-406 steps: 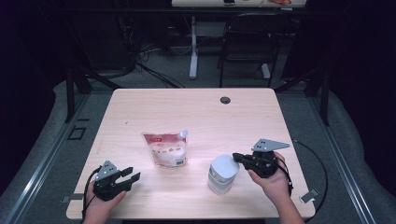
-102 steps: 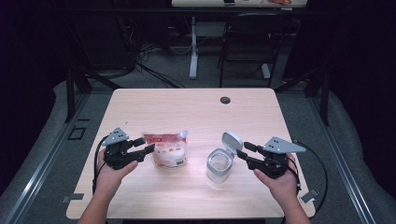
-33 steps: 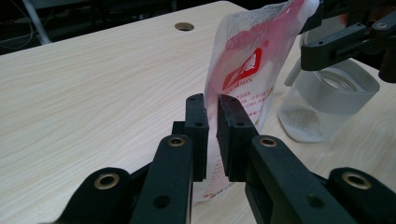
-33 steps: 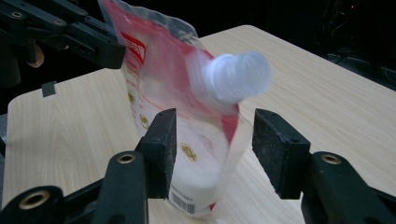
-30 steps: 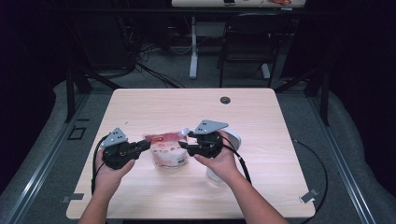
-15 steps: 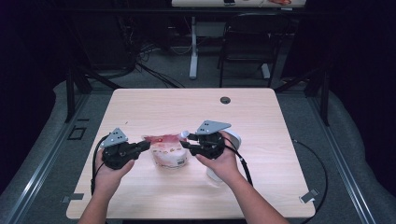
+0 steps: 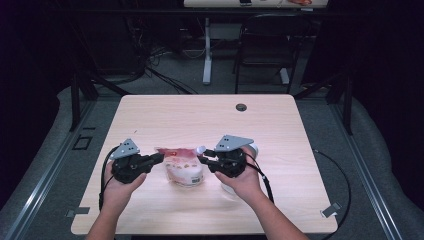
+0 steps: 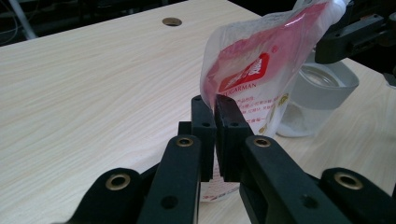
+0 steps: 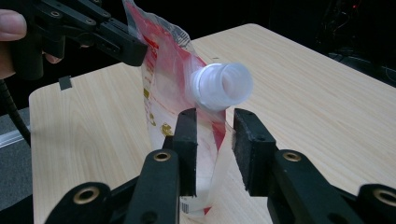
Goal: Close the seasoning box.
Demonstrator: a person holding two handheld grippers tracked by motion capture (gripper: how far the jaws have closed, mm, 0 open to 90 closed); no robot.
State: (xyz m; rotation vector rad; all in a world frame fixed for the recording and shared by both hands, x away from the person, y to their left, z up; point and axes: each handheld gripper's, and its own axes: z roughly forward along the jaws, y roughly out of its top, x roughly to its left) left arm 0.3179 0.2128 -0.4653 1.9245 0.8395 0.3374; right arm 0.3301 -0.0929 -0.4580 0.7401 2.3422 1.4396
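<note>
Left gripper: jaws closed tight on the left edge of the pouch, the film pinched flat between the pads. This grip appears meant to keep the soft pouch standing upright and steady while the other hand works at its spout.

Right gripper: jaws part open and just now closing, one on each side of the pouch neck directly under the white cap. The pads stand close to the film; a firm press cannot be confirmed. The placement suggests a hold on the neck or cap, ready for opening or tipping.

Pouch: clear and red printed bag with a white screw cap at its top right corner. It stands near the front middle of the surface, between the two grippers, the left gripper at its left and the right gripper at its right.

Jar: clear, open-mouthed, with a little white material in the bottom. It stands just right of the pouch, partly behind the right hand in the high view, probably waiting to be filled from the pouch.

Round hole: in the surface at the far edge.

Change against the frame half a second earlier: hands and pouch sit in the same places; the right gripper's jaws stand narrower about the neck, and the left grip is unchanged.
</note>
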